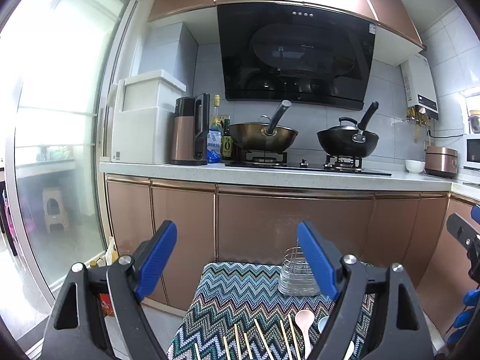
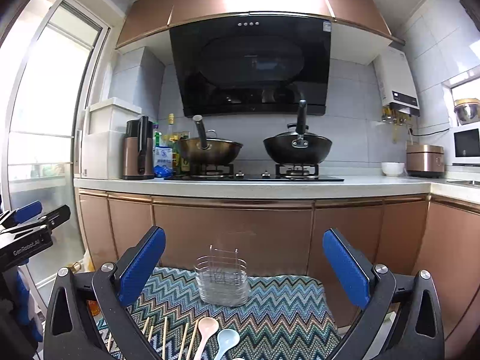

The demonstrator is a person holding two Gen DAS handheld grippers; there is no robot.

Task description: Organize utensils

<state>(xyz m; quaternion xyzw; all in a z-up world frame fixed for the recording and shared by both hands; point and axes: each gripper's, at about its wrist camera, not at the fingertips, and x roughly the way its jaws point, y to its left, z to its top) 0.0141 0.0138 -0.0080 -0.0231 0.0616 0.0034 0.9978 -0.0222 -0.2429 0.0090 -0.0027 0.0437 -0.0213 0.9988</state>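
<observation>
Both grippers empty, jaws spread wide: left gripper (image 1: 237, 258), right gripper (image 2: 244, 264). Wire utensil holder (image 2: 222, 282) stands at 12 o'clock on the zigzag cloth (image 2: 285, 309). Chopsticks (image 2: 165, 336) lie loose at 7 o'clock; pink spoon (image 2: 207, 328) and blue spoon (image 2: 228, 339) at 6.

Risks, my judgement: thin sticks may roll or slip from my pads; the light holder may tip if nudged.

Writing: "GenRobot.AI" on my left gripper's body. Bottle labels unreadable.

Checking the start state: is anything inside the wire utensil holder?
The wire utensil holder looks empty through its open wires; the chopsticks and both spoons lie on the zigzag cloth in front. Its bottom isn't clearly visible.
</observation>
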